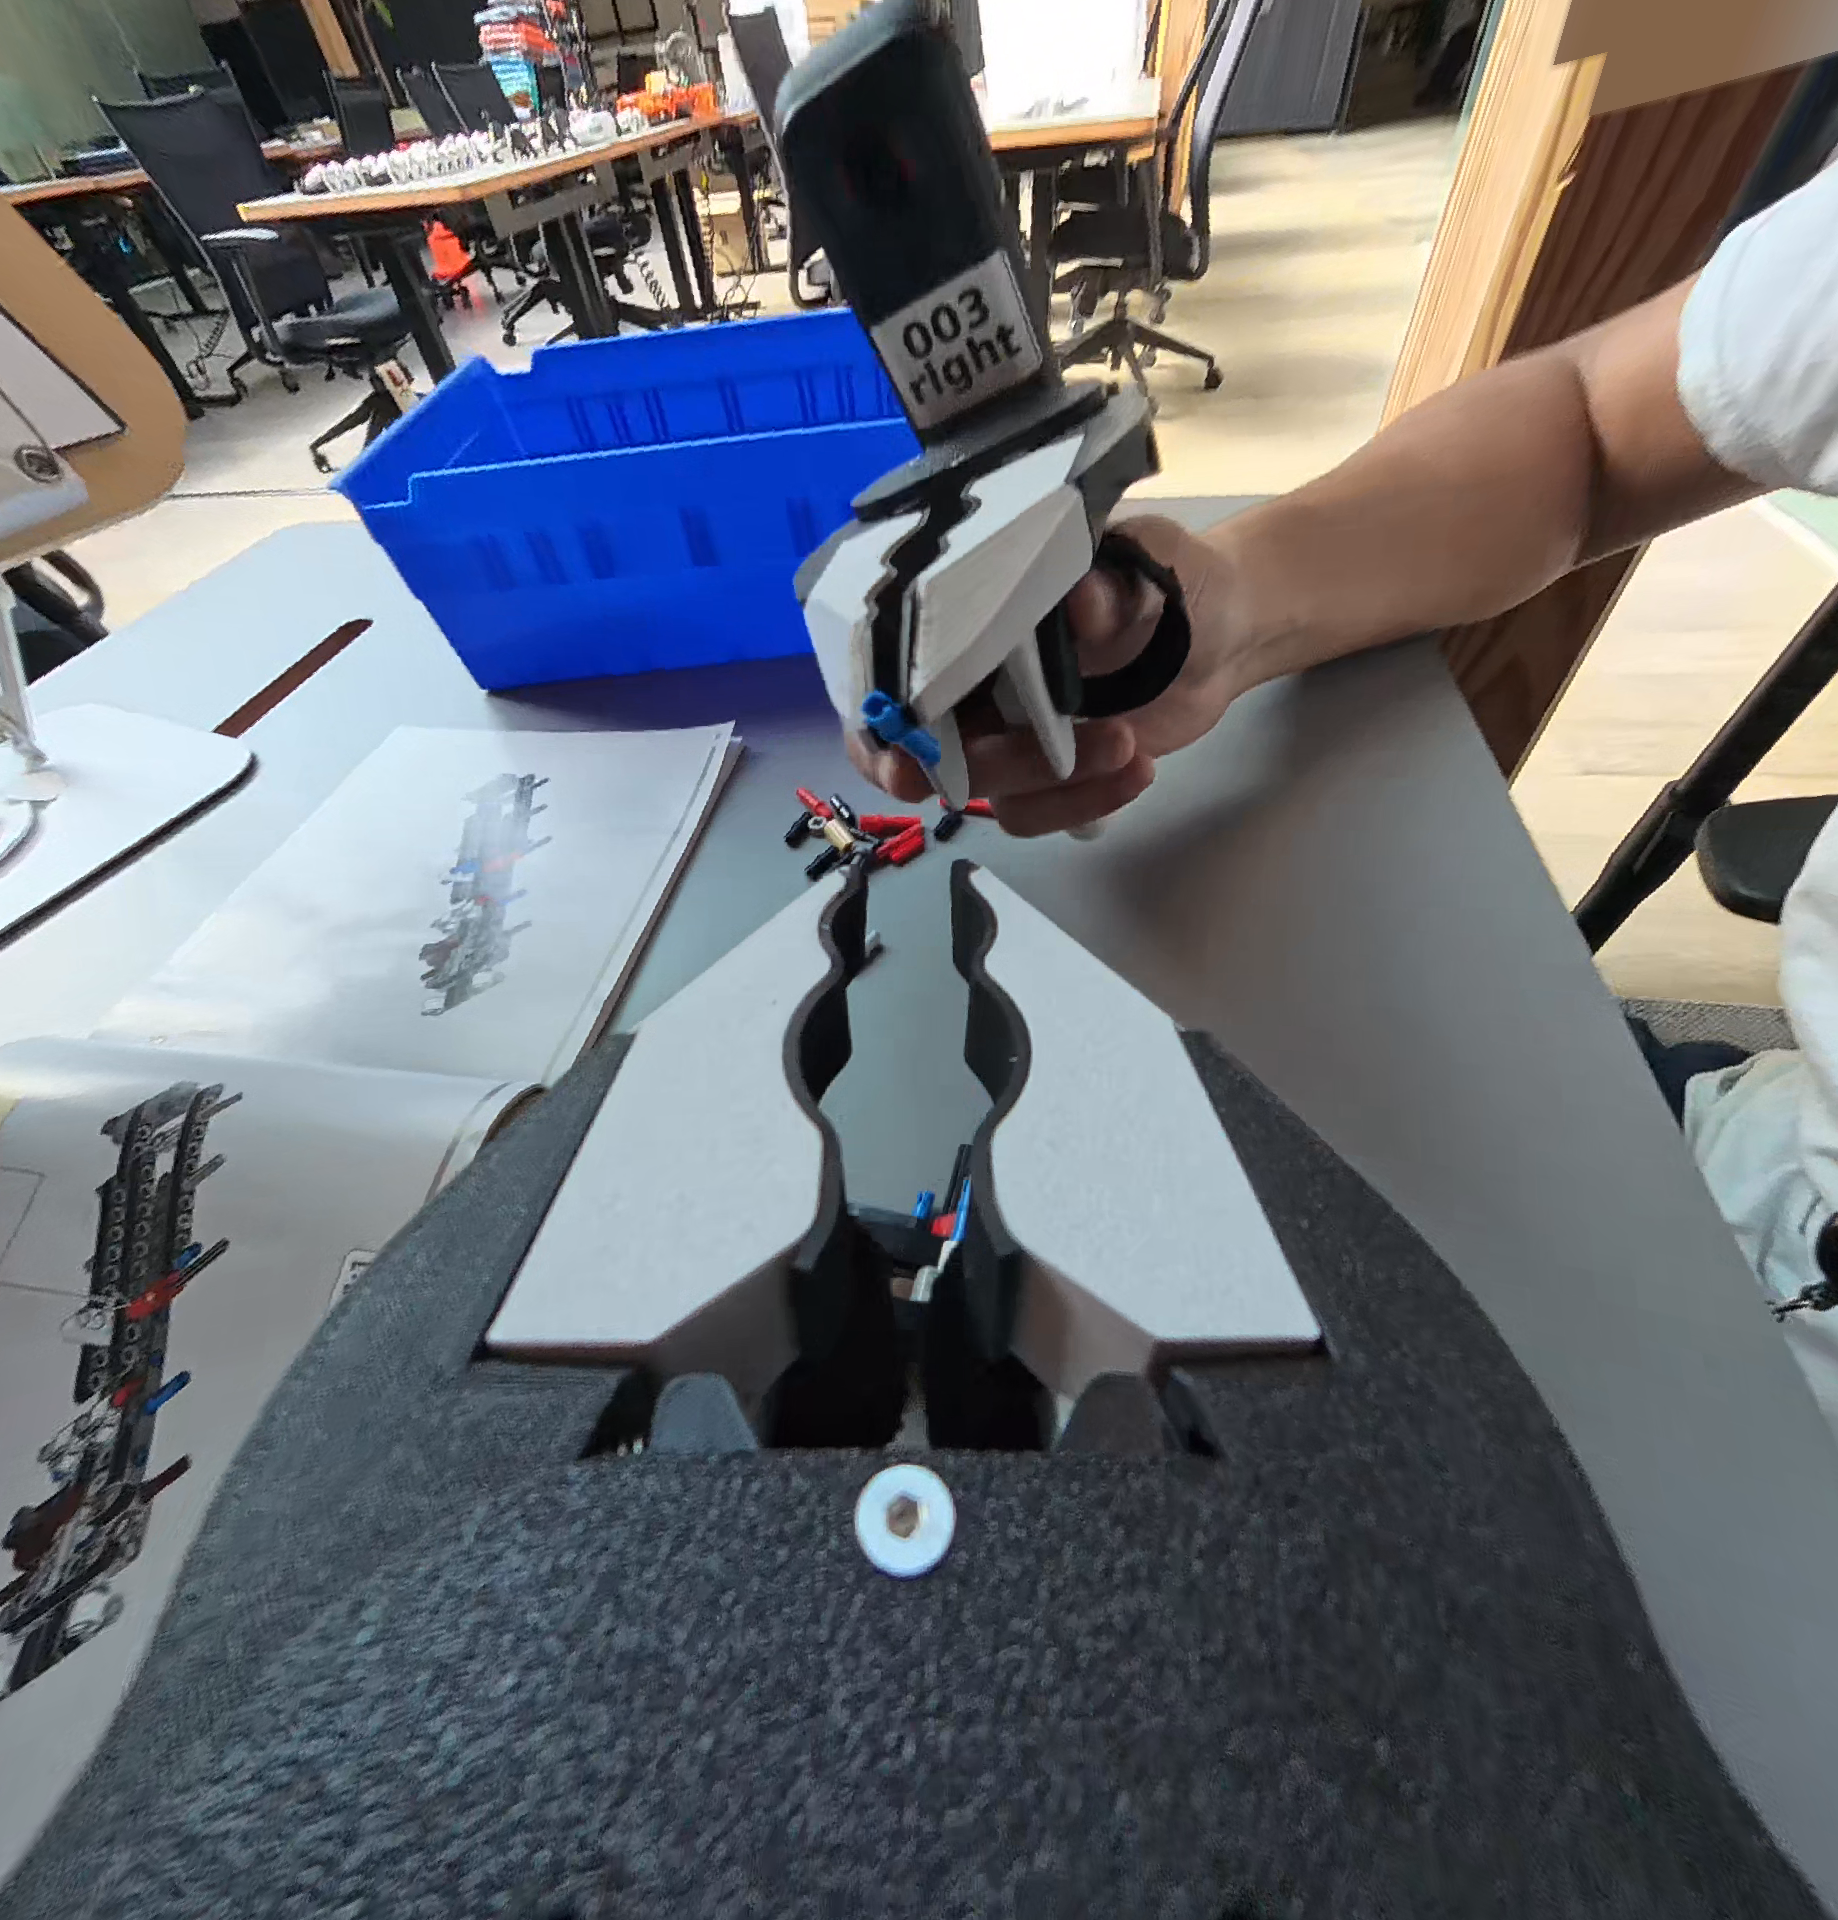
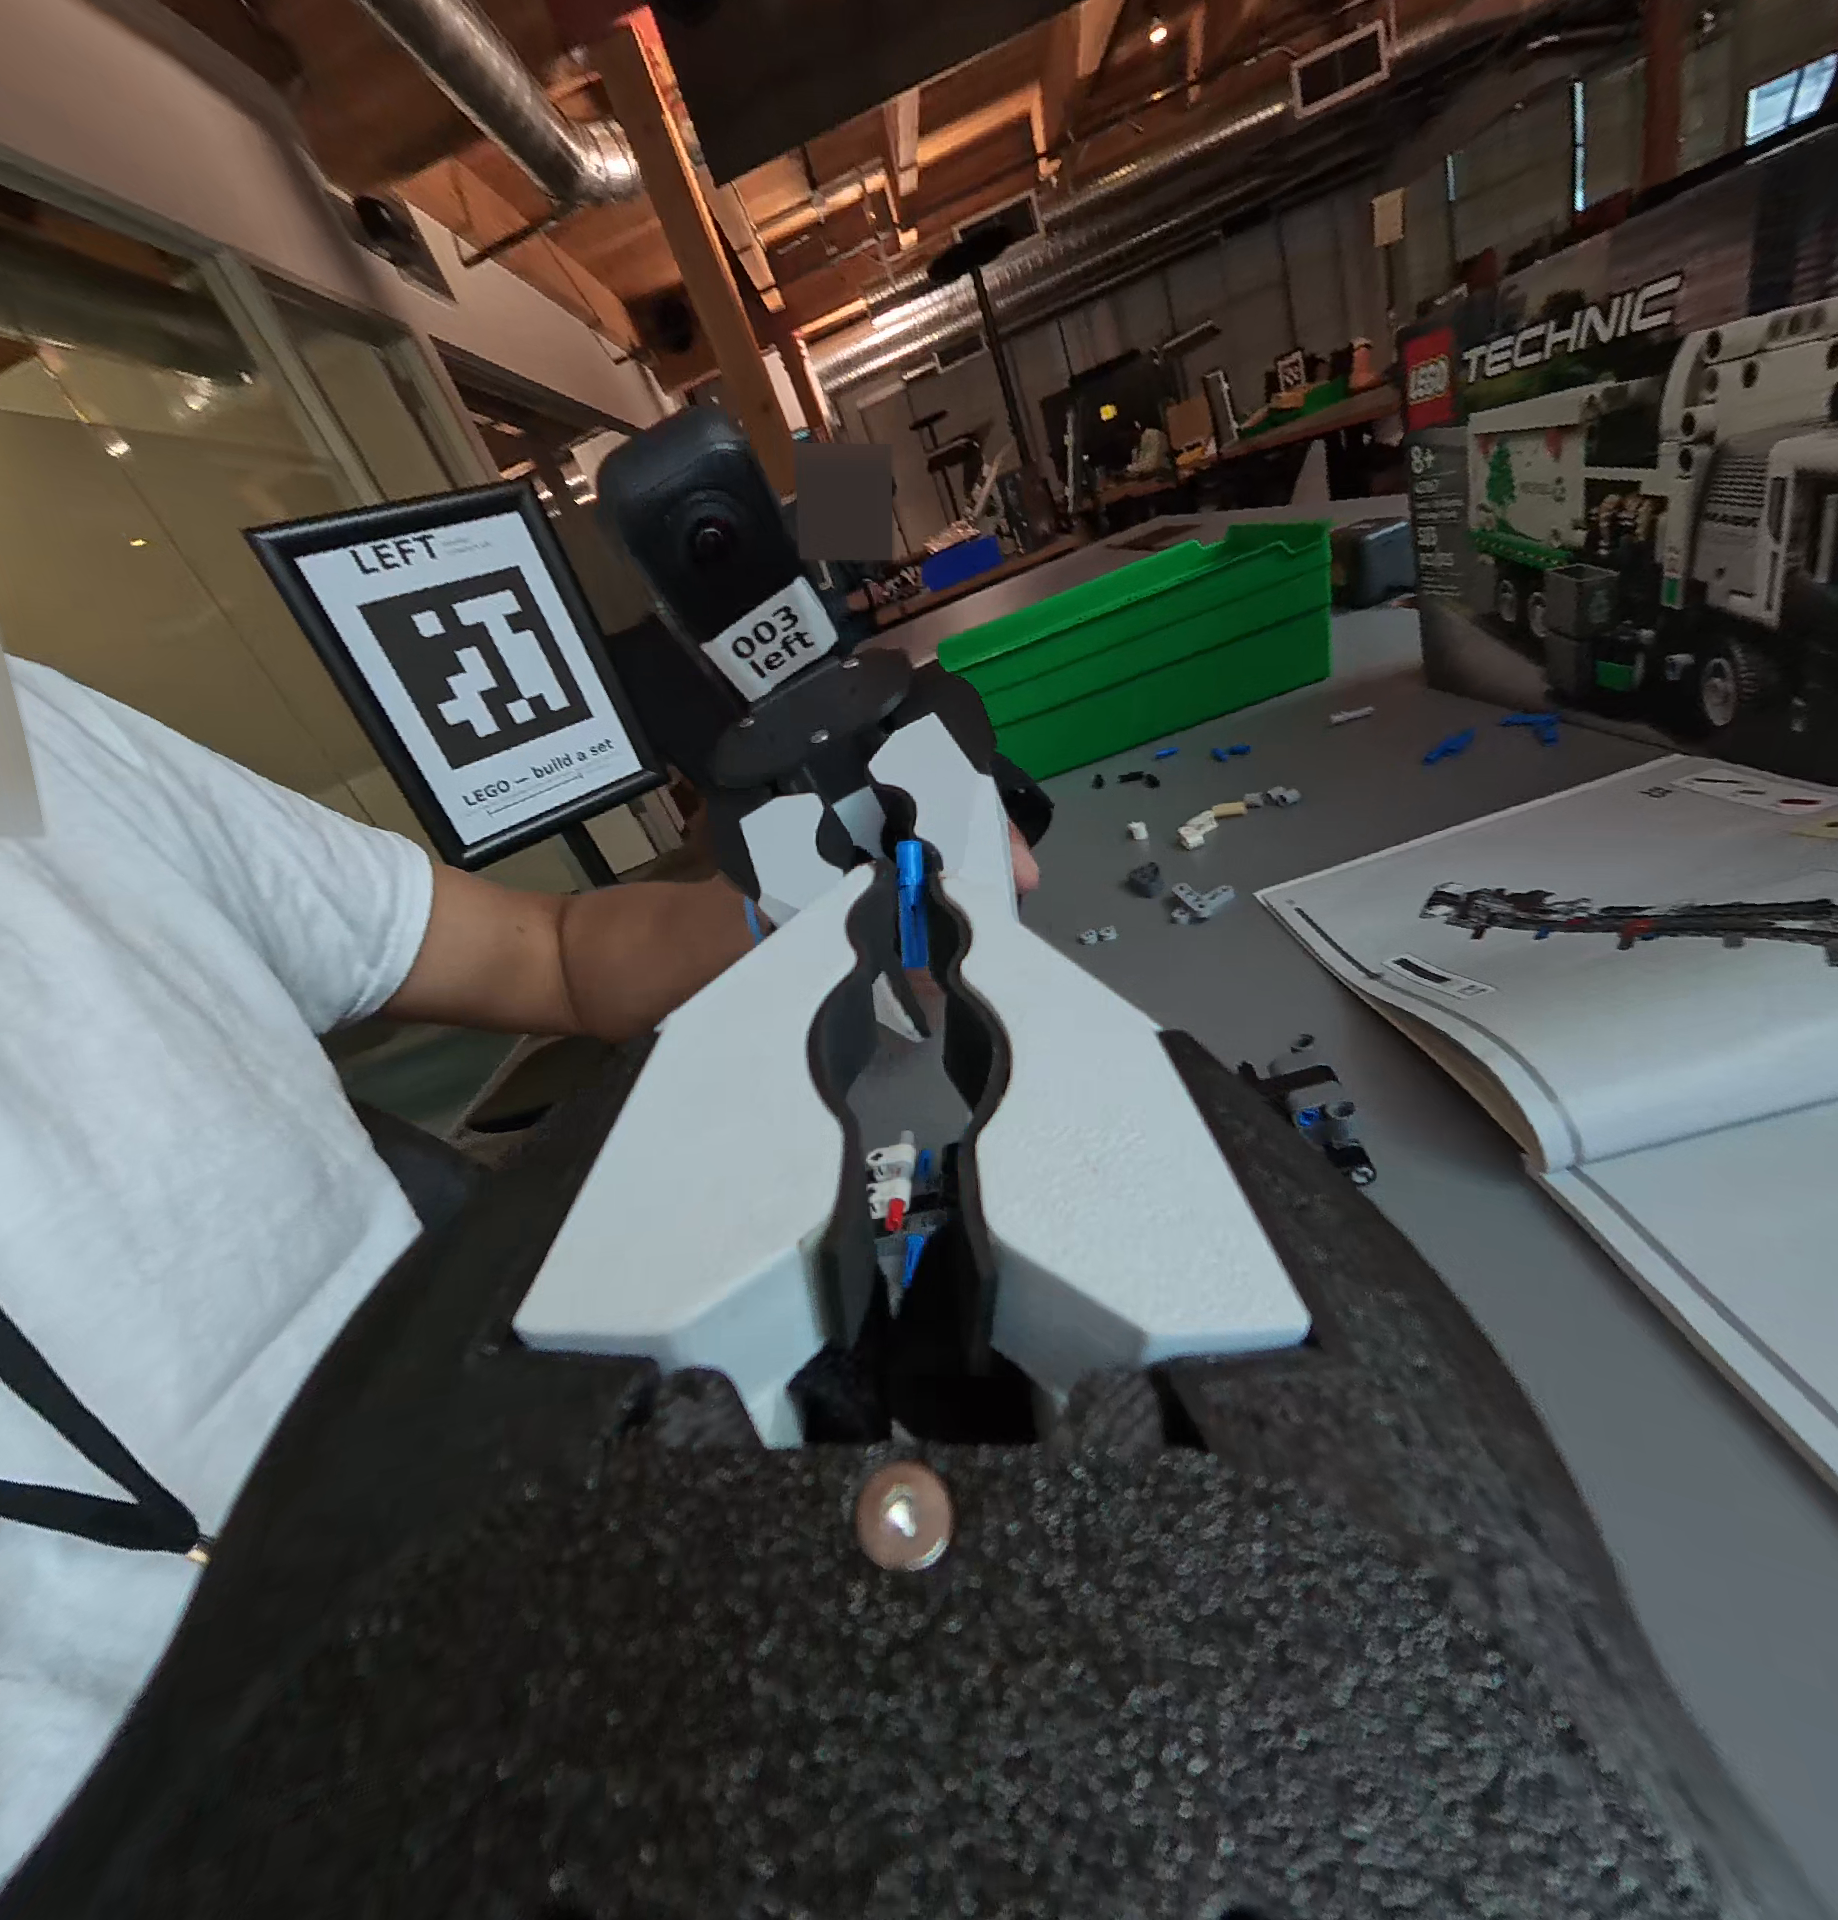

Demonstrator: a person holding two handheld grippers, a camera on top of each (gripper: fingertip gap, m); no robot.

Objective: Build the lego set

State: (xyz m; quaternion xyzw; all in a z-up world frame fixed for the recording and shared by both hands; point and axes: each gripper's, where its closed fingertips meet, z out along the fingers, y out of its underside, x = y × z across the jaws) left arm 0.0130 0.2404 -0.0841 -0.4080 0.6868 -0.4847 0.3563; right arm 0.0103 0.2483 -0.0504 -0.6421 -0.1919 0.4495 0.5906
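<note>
- Closest in the left wrist view, the left gripper [image 1: 907,883] stands narrowly parted with only grey table [image 1: 1258,1039] showing between its fingers; it holds nothing.
- Just beyond its tips lies a small pile of red and black pins [image 1: 873,831] with one brass-coloured piece among them, none touched by either gripper.
- Above that pile the right gripper [image 1: 899,727], wrapped by a person's hand [image 1: 1060,769], is clamped on a blue pin [image 1: 899,724], which sits crosswise at the very tips and juts out on both sides.
- Judgement: with so little of the pin between the pads, a steady squeeze and slow wrist motion would keep it from twisting or slipping out.
- To the left an open instruction booklet [image 1: 427,904] lies flat, and farther back a blue bin [image 1: 624,520] rests on the table.
- Only the right wrist view shows the blue pin [image 2: 910,904] end-on between its own fingertips, with the left gripper [image 2: 873,831] just behind it.
- That view alone also shows loose grey pieces [image 2: 1201,899], a green bin [image 2: 1143,665], a large printed box [image 2: 1673,520] and a framed sign [image 2: 447,665].
- The left wrist view alone shows the pin pile and the blue bin.
</note>
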